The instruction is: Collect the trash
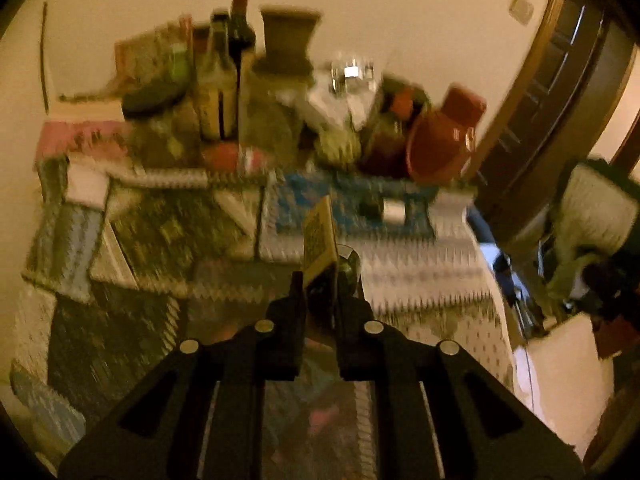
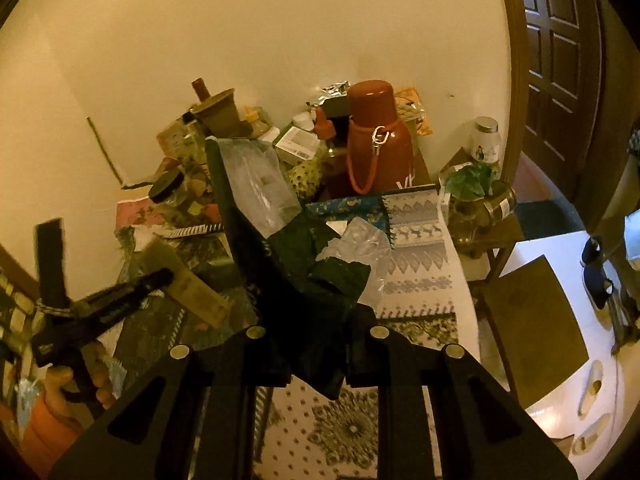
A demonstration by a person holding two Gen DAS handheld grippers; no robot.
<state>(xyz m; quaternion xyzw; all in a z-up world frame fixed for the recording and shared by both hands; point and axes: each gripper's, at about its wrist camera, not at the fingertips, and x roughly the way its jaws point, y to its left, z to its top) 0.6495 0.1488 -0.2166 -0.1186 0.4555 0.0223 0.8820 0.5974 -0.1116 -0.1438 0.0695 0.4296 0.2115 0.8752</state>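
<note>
Trash looks light: the left tool (image 1: pixel 320 280) is clamped on a stiff flat box (image 1: pixel 319 236), gripped at its lower end. The right tool (image 2: pixel 318 344) pinches a limp dark bag (image 2: pixel 280 248) with crinkly clear plastic (image 2: pixel 260 184), both held up in front of the red flask (image 2: pixel 376 140).

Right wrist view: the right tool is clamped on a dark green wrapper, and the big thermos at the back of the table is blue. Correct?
Not quite. The right tool does clamp the dark green wrapper, but the thermos is reddish-brown, as the right wrist view shows.

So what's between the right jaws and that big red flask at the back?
In the right wrist view, the dark green bag they grip, with clear plastic, then the patterned tablecloth before the red flask.
</note>
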